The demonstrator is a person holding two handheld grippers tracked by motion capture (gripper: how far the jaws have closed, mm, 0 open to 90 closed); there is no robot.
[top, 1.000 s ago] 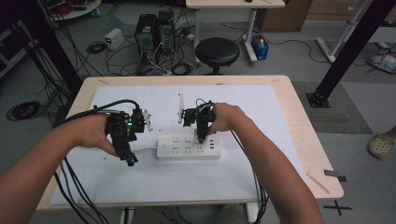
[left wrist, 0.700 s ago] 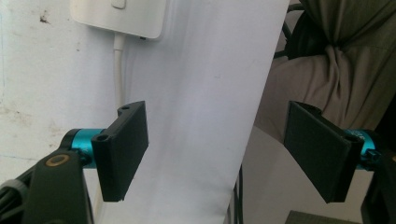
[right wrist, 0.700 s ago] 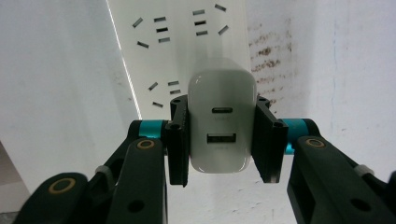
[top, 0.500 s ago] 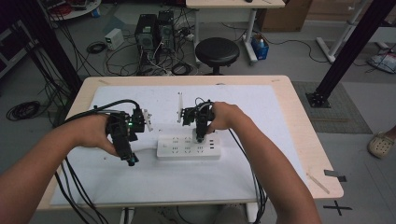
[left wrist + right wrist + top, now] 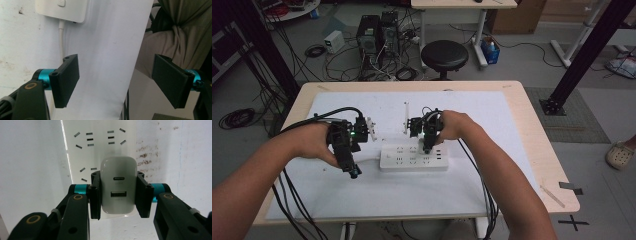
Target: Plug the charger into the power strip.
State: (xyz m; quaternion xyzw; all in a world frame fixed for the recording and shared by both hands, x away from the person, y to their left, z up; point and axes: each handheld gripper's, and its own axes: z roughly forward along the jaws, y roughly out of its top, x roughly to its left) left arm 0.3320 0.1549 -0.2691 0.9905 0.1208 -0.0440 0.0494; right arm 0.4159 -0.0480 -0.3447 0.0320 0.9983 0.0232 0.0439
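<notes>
Moved not at all since a second ago: both hands in the same spots by the white power strip (image 5: 413, 157), right gripper (image 5: 428, 146) planted on the strip's upper right part, left gripper (image 5: 348, 156) just off the strip's left end. Clamped between the right gripper's (image 5: 118, 195) black pads, a white charger (image 5: 118, 185) with two ports facing the camera, prongs hidden behind its body and strip sockets beyond it, so whether seated in the strip cannot be told; from the high view, charger all but buried under the hand. Spread wide and grasping nothing, the left gripper (image 5: 117, 80), with just a cut-off corner of the strip (image 5: 62, 10) and its cord (image 5: 61, 37) ahead on the white sheet (image 5: 107, 50).
</notes>
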